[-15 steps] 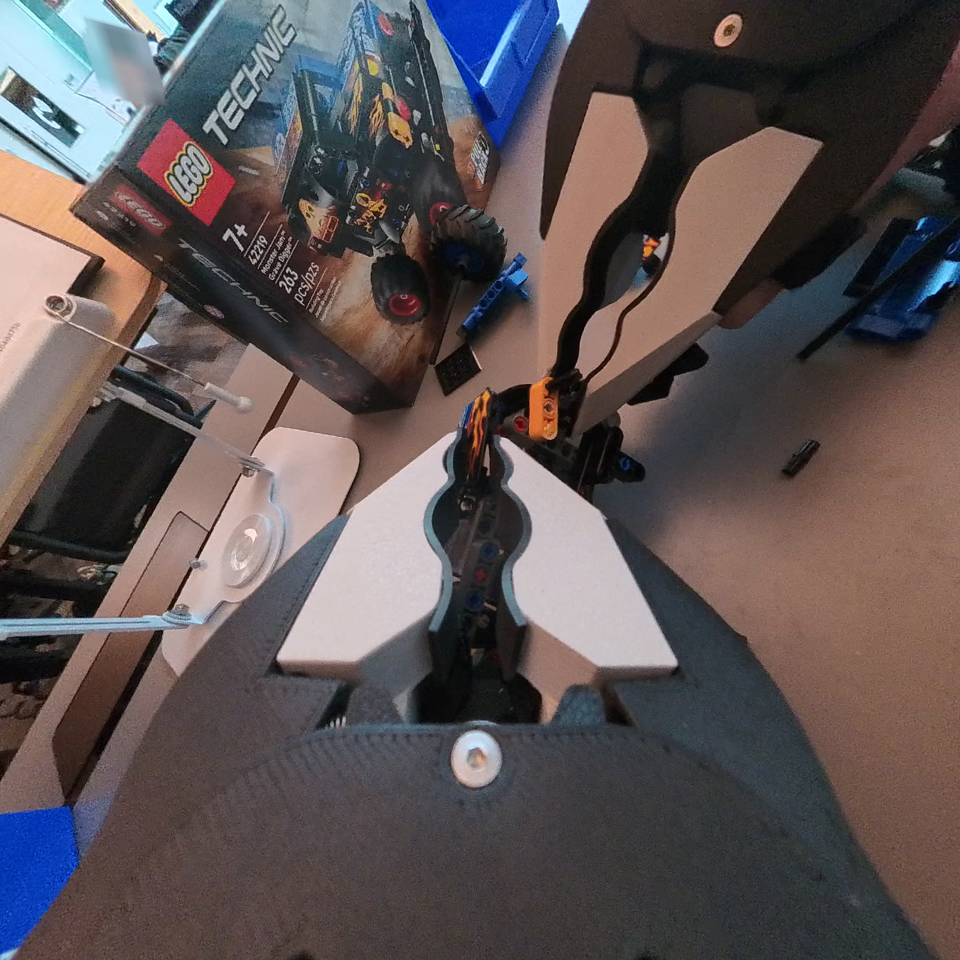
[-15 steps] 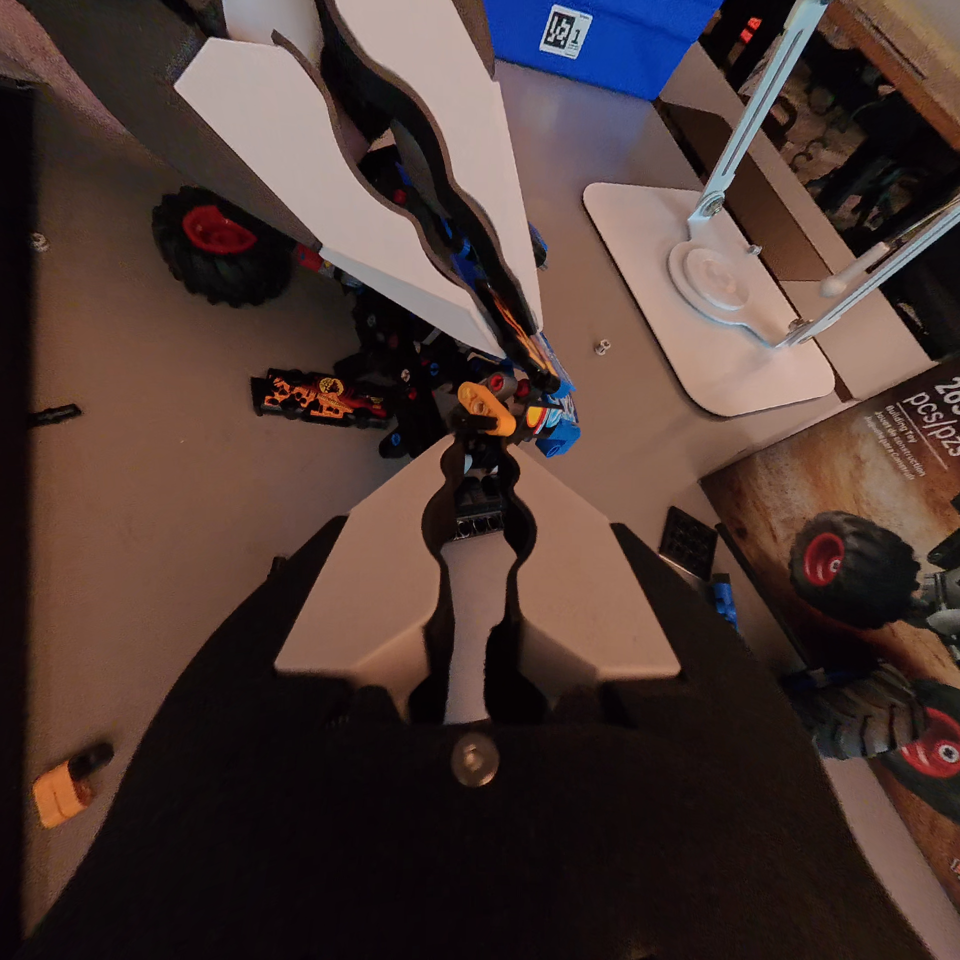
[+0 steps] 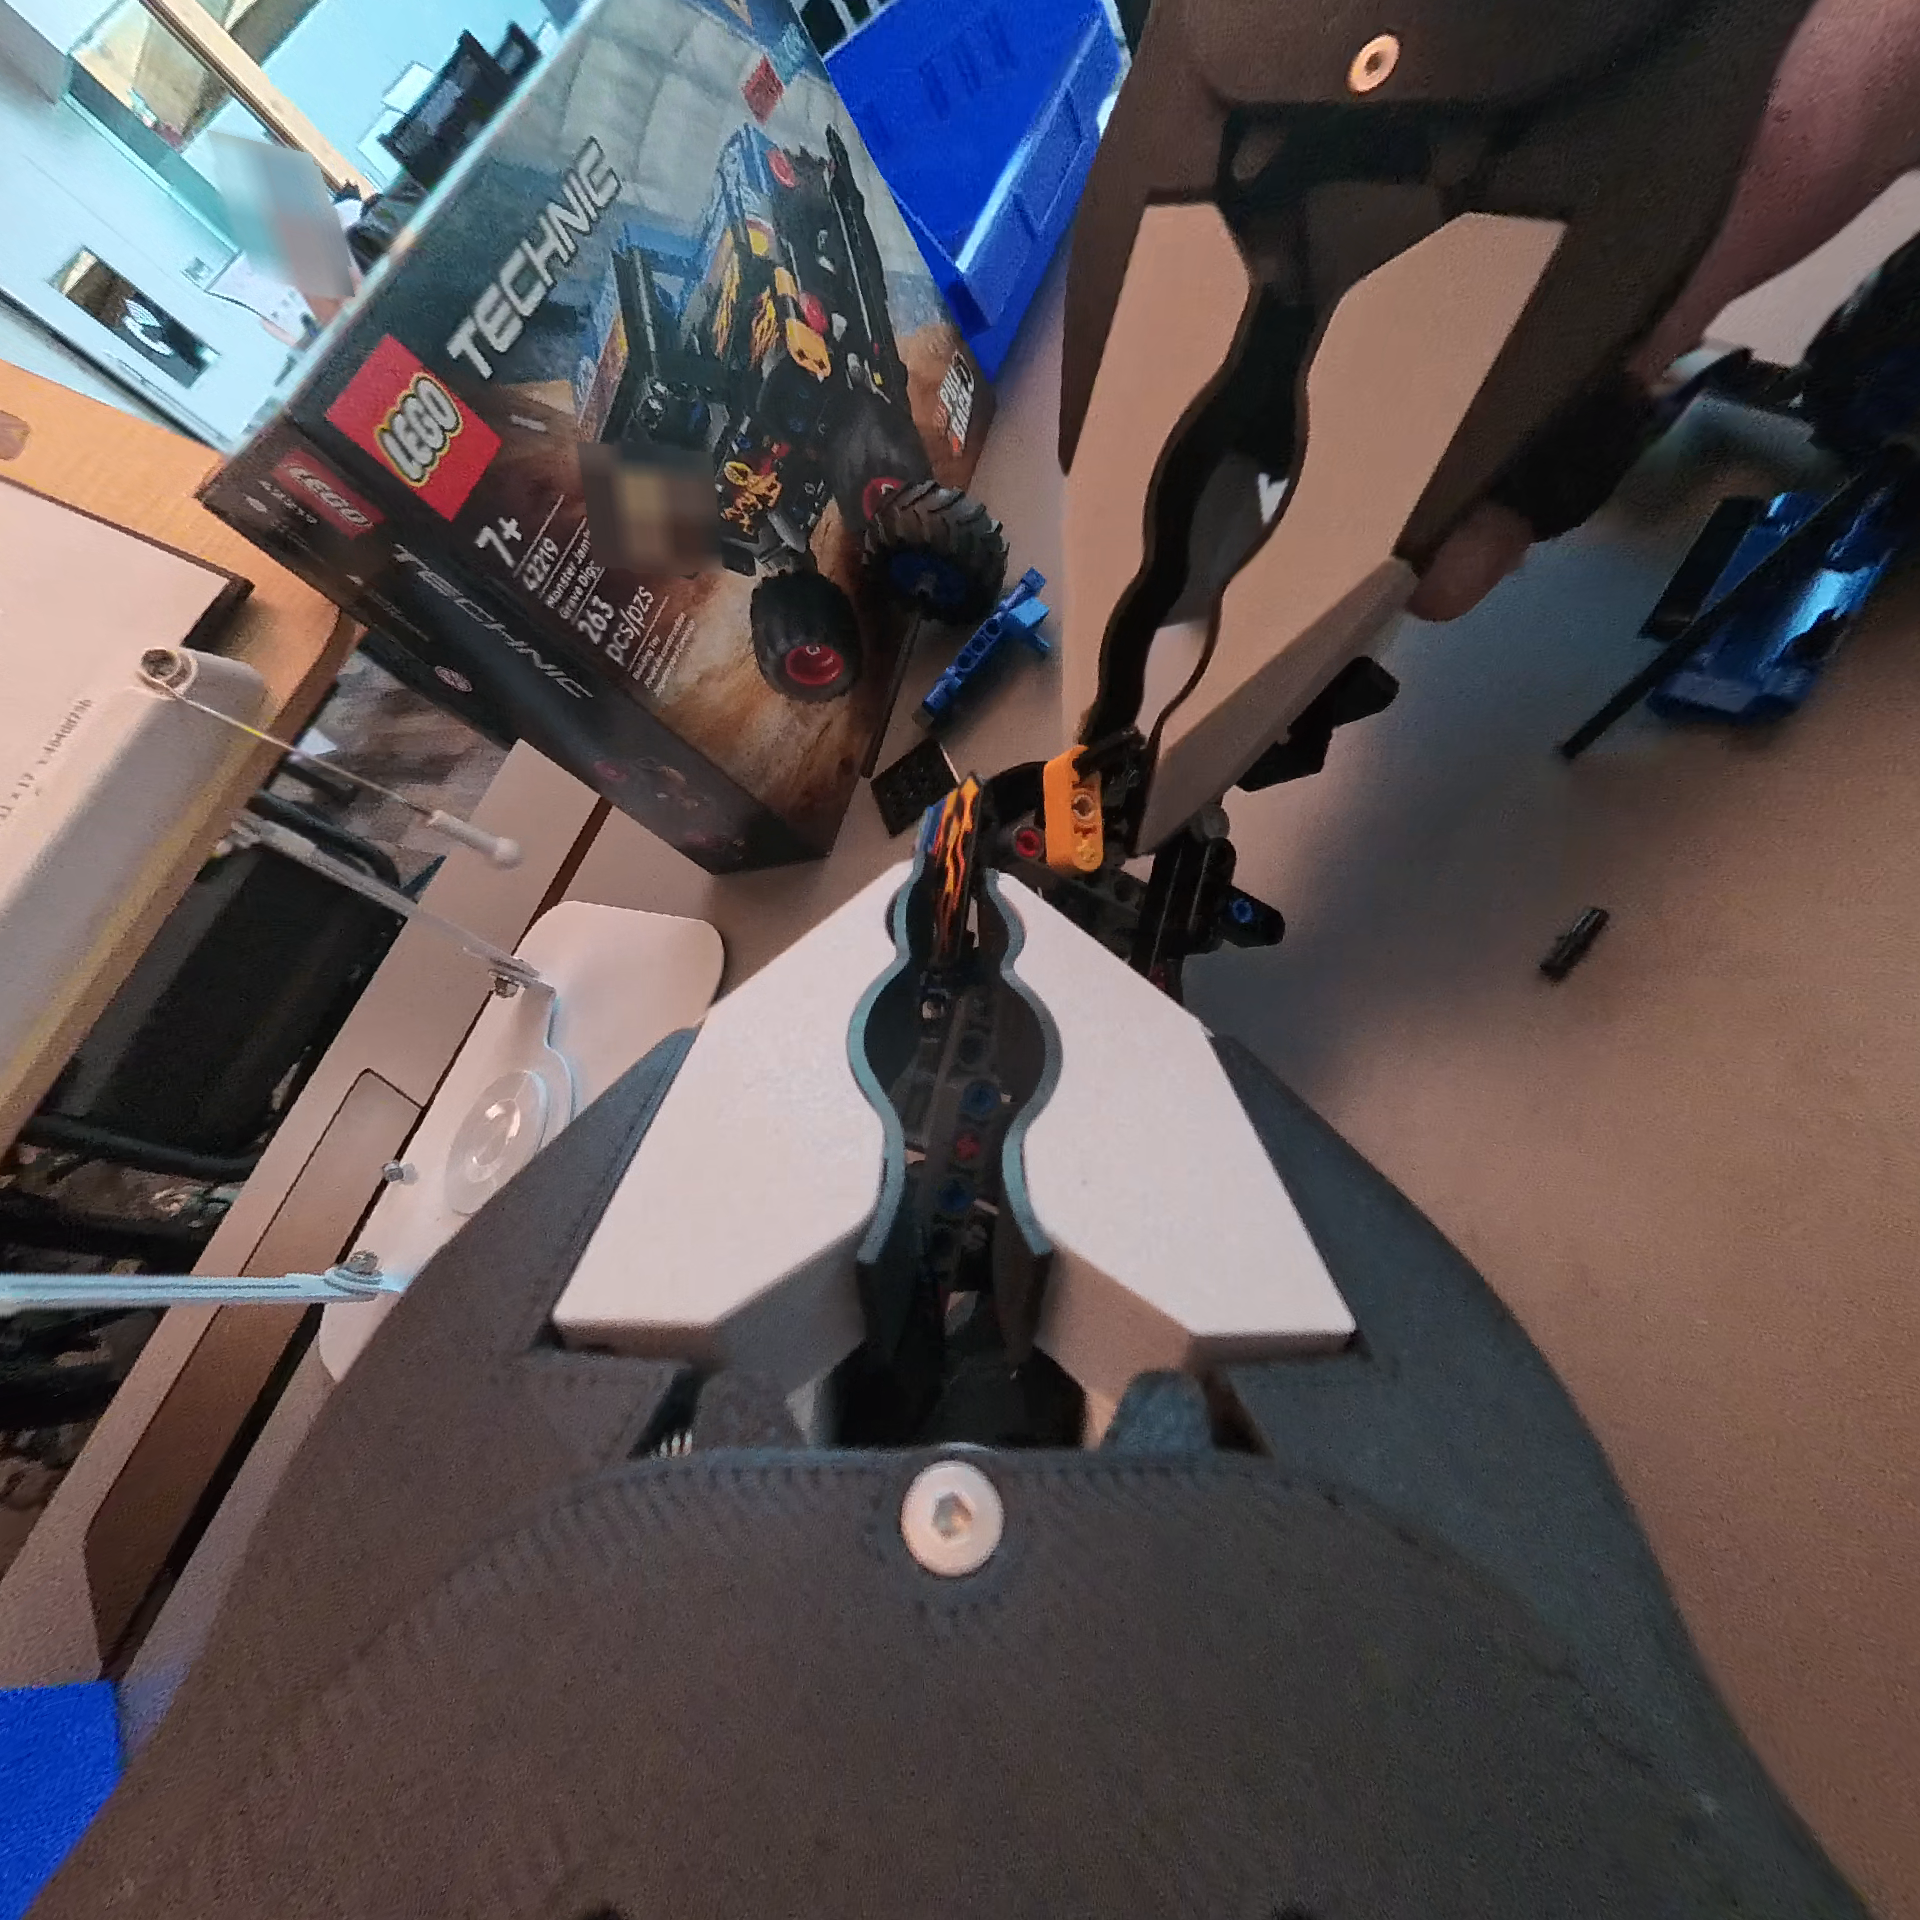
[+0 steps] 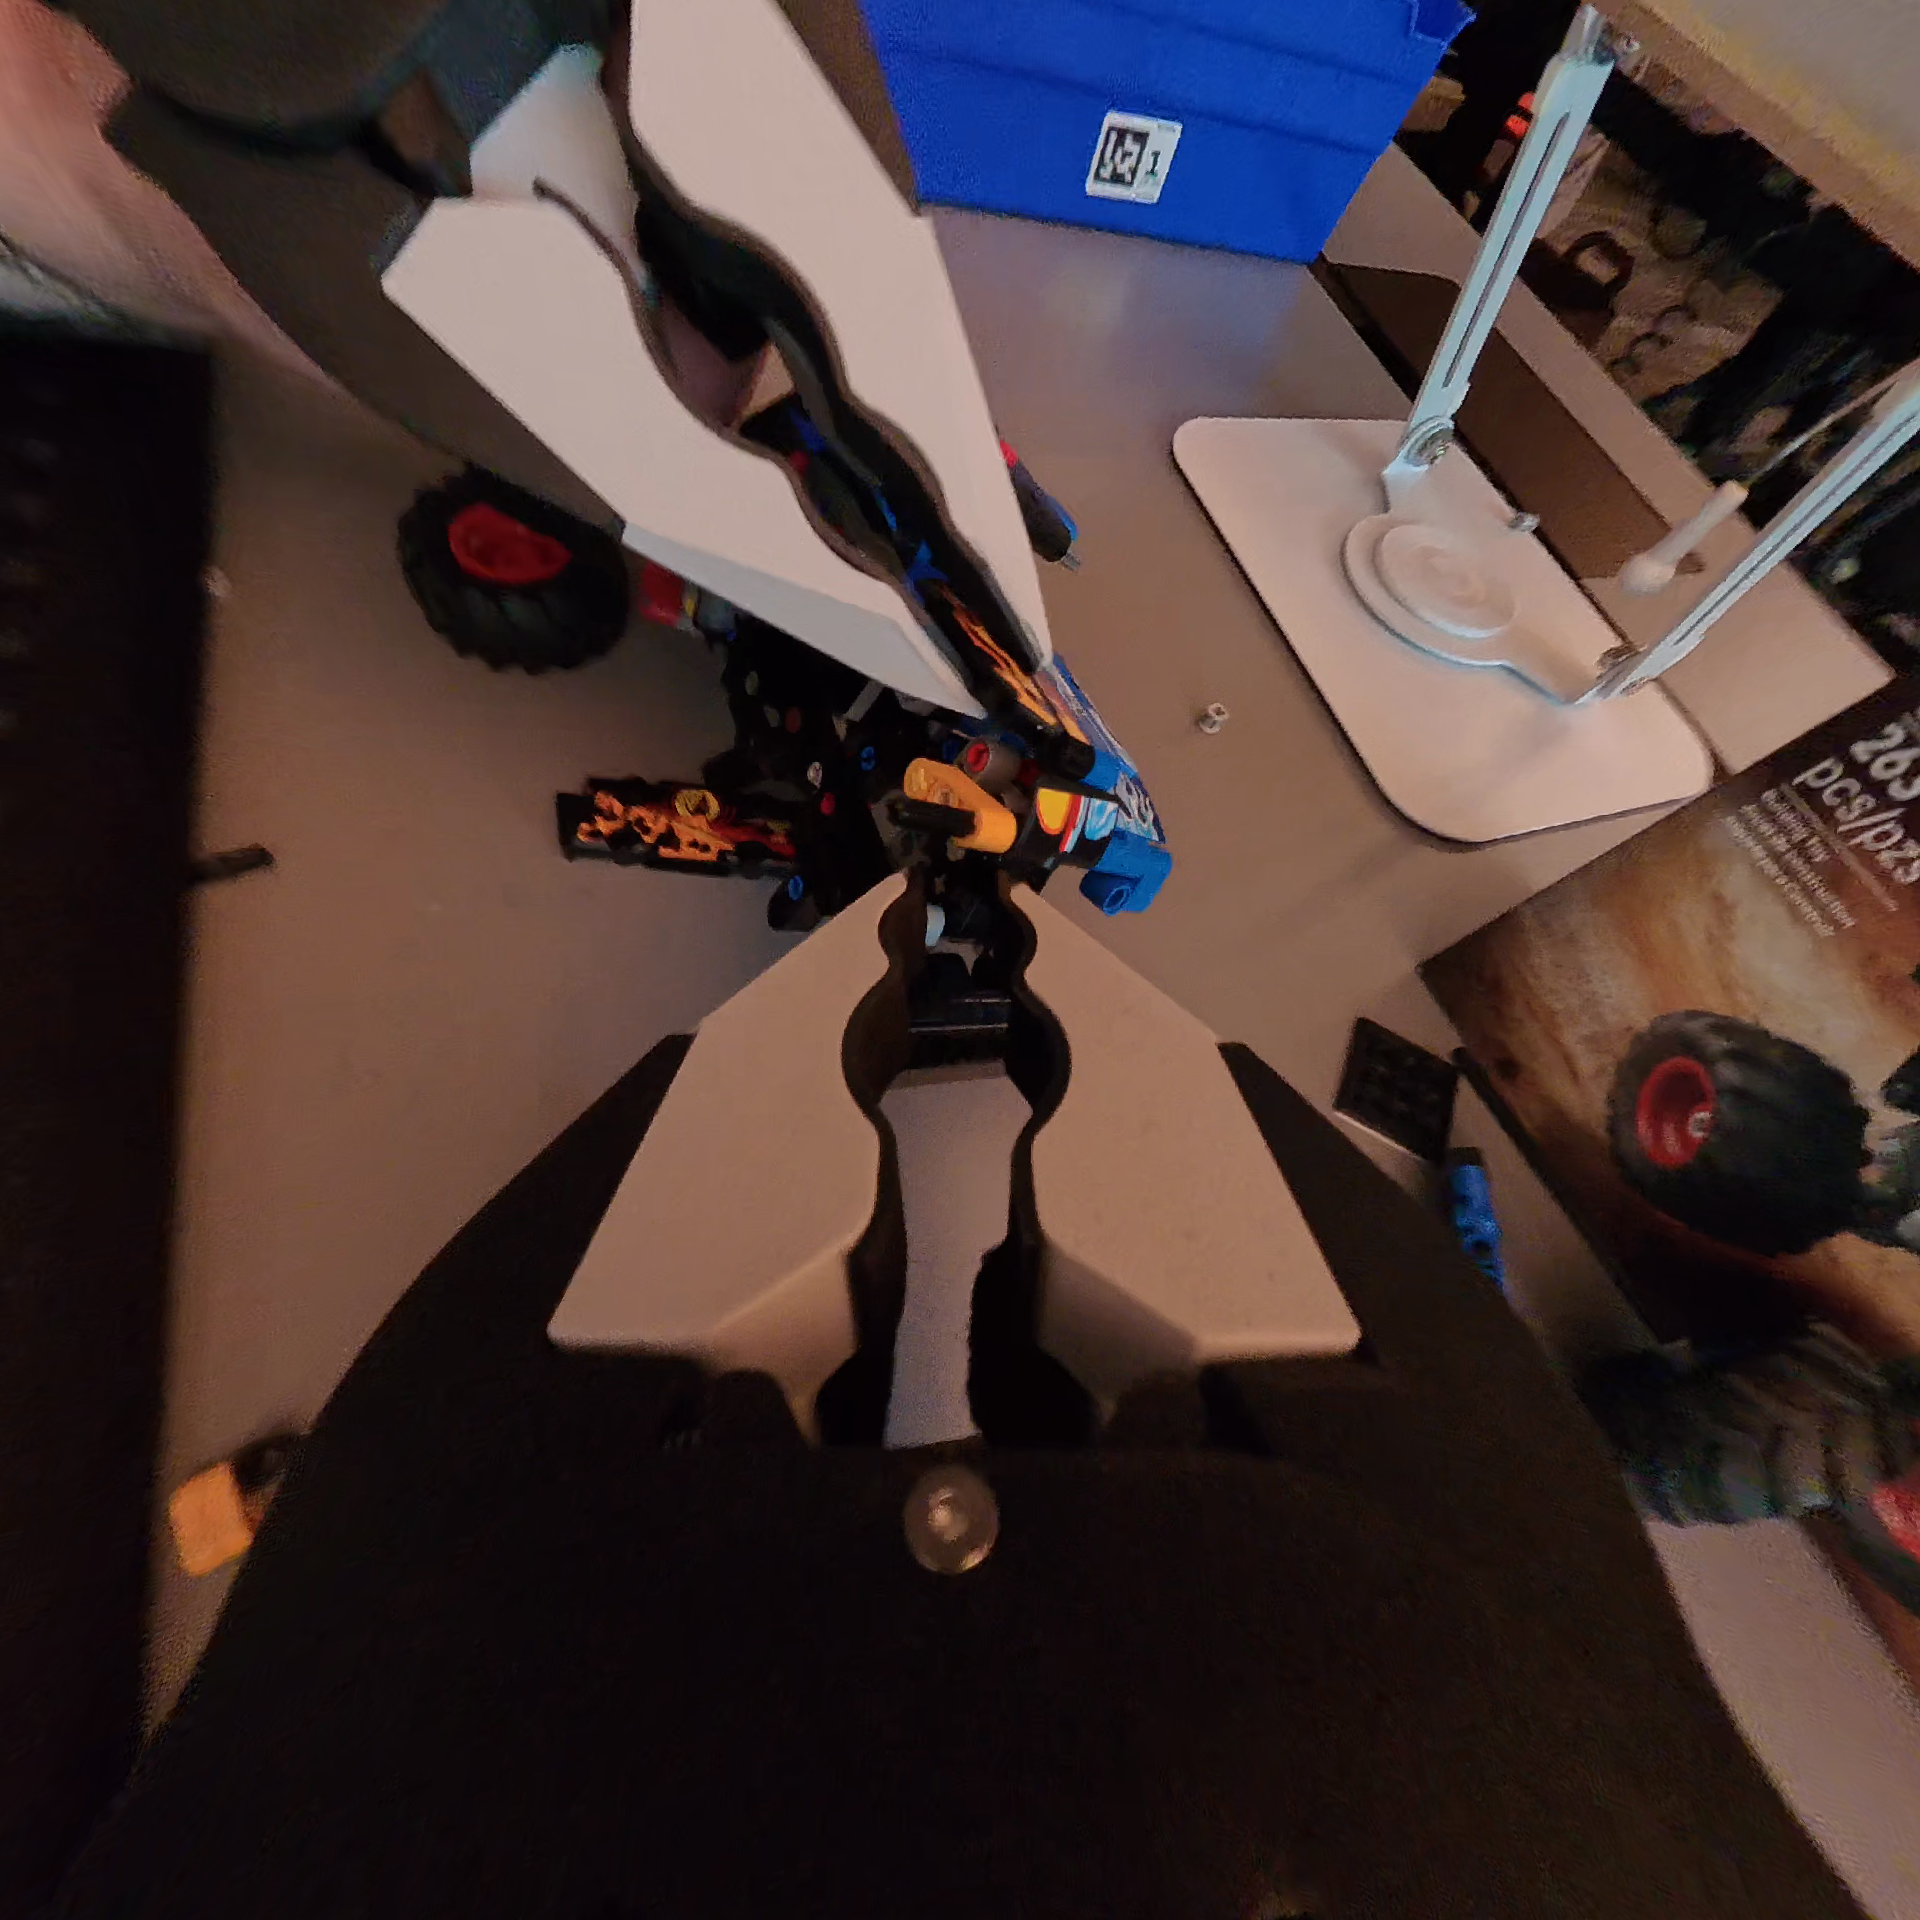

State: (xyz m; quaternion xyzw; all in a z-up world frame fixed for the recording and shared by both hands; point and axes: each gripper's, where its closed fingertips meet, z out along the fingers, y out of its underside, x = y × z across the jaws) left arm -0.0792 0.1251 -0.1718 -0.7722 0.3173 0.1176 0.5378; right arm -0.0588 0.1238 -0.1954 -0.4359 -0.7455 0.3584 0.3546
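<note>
Toy box (image 3: 665, 499) cut off, picture patch-blurred.

Black panel (image 3: 954, 862) — orange flames; blue bin (image 4: 1164, 104); red-hubbed wheel (image 4: 509, 566).

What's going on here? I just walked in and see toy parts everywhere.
A person holds two grippers over a grey table. The left gripper is shut on a half-built toy truck. The right gripper pinches a black pin at the truck's orange piece. A loose wheel and the kit box lie nearby.
</note>
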